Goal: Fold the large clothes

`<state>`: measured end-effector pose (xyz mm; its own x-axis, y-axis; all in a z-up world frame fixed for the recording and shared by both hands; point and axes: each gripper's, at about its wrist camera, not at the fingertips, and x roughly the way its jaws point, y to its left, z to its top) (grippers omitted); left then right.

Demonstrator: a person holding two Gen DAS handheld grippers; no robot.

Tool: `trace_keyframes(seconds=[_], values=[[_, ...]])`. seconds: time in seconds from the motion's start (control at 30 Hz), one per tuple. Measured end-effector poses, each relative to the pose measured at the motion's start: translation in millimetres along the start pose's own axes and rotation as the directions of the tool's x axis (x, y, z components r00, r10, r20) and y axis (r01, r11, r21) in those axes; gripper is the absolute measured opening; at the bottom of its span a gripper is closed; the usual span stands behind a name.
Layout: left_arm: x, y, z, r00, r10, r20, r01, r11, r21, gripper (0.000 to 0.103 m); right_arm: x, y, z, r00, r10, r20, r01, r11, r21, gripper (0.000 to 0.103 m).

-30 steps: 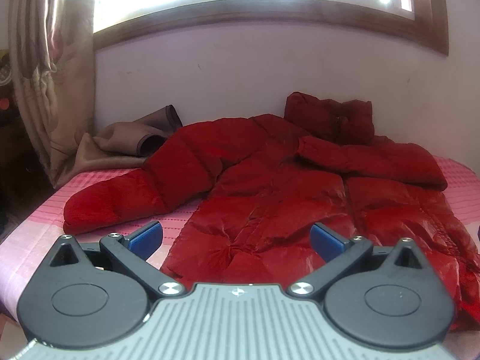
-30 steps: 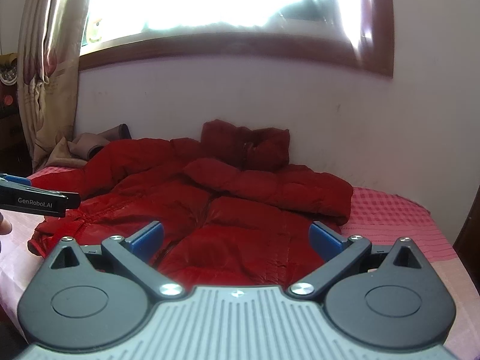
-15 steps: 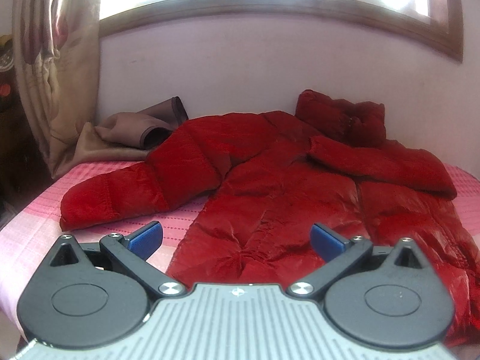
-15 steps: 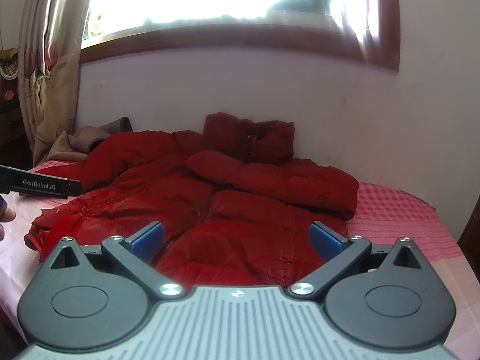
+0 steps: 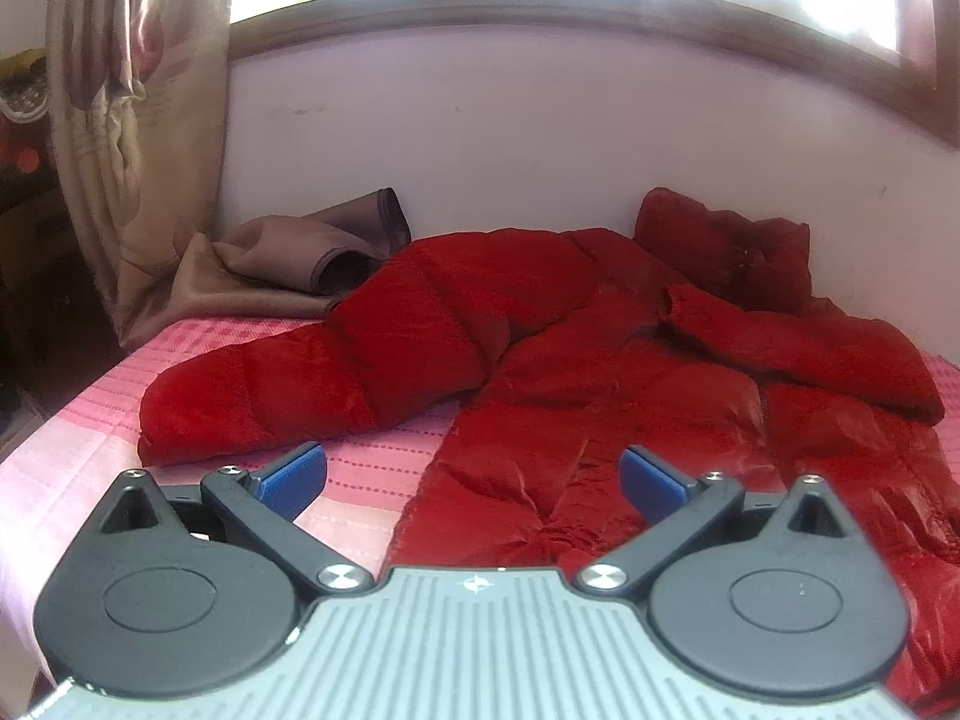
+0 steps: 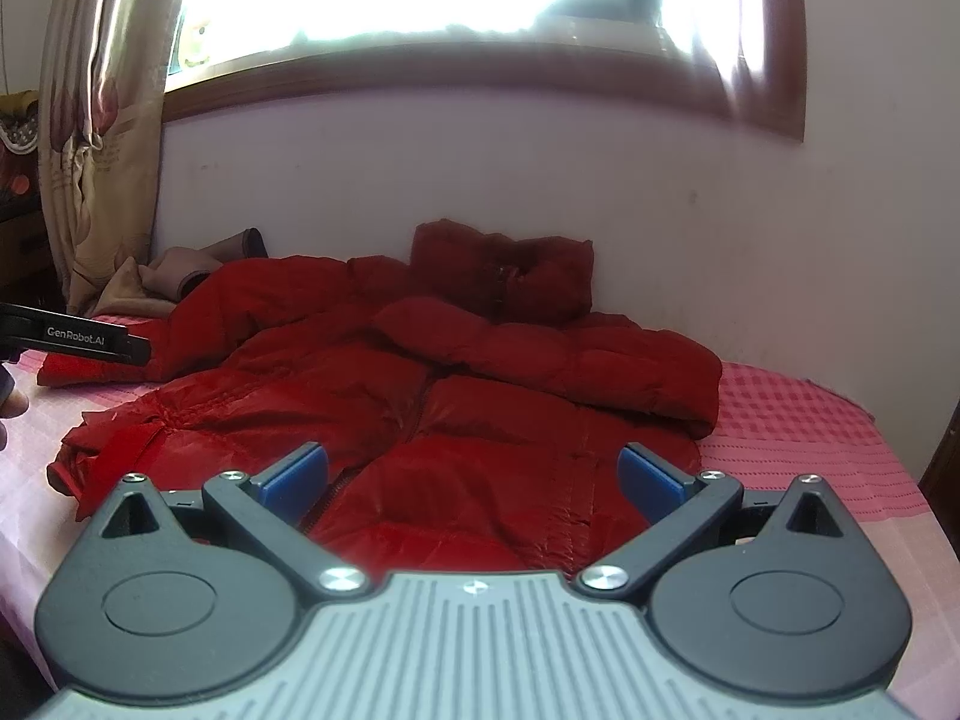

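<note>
Red puffer coat [image 5: 600, 396] lies spread front-up on the pink bed cover [image 5: 90, 438], hood propped against the wall behind it, one sleeve folded across the chest, the other sleeve flung out to the side away from the coat body, toward the brown curtain cloth [image 5: 282, 264] heaped at the coat's far shoulder. Left gripper [image 5: 474, 477] hovers just short of the coat's hem edge, jaws spread wide, nothing between them. Right gripper [image 6: 474, 474] hovers over the hem near the zipper, jaws also wide and empty. Compared with a second ago, the left camera has swung toward the outstretched sleeve: the sleeve and the bare cover beside the coat now fill more of its view, and the coat's side edge sits between the blue pads. The right view has barely shifted; the other tool's black body shows beyond the coat's sleeve side. Judgement: no fold started by these tools yet, coat untouched; the left approach suggests a grab at the side edge or loose sleeve comes first. Puffy slick fabric will likely slip from a shallow pinch.
</note>
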<state>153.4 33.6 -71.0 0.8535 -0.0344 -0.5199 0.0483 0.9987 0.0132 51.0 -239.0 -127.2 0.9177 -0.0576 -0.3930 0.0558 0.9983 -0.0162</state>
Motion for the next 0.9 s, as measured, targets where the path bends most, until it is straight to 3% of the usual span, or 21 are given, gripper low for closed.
trace_keyframes(seconds=[0.13, 0.27, 0.37, 0.53, 0.67, 0.7, 0.73, 0.8, 0.9], values=[[4, 14, -1, 0.999, -0.044, -0.002, 0.044, 0.999, 0.0, 0.101, 1, -1, 1, 1.0, -0.006, 0.003, 0.006, 1.0, -0.001, 0.103], [11, 27, -4, 0.991, -0.132, -0.017, 0.132, 0.991, 0.012, 0.098, 3, -1, 1, 1.0, -0.006, 0.004, 0.006, 1.0, -0.001, 0.103], [18, 32, -9, 0.988, -0.148, -0.035, 0.15, 0.988, 0.039, 0.098, 4, 0, 0, 1.0, -0.002, -0.003, 0.002, 1.0, -0.008, 0.103], [43, 47, -18, 0.979, -0.168, -0.112, 0.171, 0.985, 0.01, 0.099, 6, 1, 0, 1.0, 0.003, -0.005, -0.003, 1.0, -0.024, 0.103], [62, 61, -28, 0.961, -0.211, -0.181, 0.204, 0.977, -0.056, 0.098, 13, 2, 6, 1.0, 0.002, 0.004, -0.002, 0.999, -0.043, 0.103], [66, 65, -32, 0.947, -0.255, -0.194, 0.24, 0.966, -0.095, 0.089, 17, 1, 10, 1.0, 0.002, 0.013, -0.001, 0.999, -0.052, 0.103], [68, 68, -35, 0.933, -0.3, -0.198, 0.278, 0.952, -0.129, 0.066, 22, 1, 13, 1.0, 0.003, 0.021, -0.002, 0.998, -0.062, 0.103], [70, 70, -40, 0.908, -0.362, -0.211, 0.329, 0.928, -0.176, 0.047, 36, 2, 21, 1.0, 0.0, 0.029, 0.003, 0.996, -0.086, 0.103], [60, 63, -43, 0.918, -0.348, -0.188, 0.317, 0.932, -0.176, 0.025, 71, 3, 33, 1.0, 0.013, 0.022, -0.01, 0.993, -0.114, 0.103]])
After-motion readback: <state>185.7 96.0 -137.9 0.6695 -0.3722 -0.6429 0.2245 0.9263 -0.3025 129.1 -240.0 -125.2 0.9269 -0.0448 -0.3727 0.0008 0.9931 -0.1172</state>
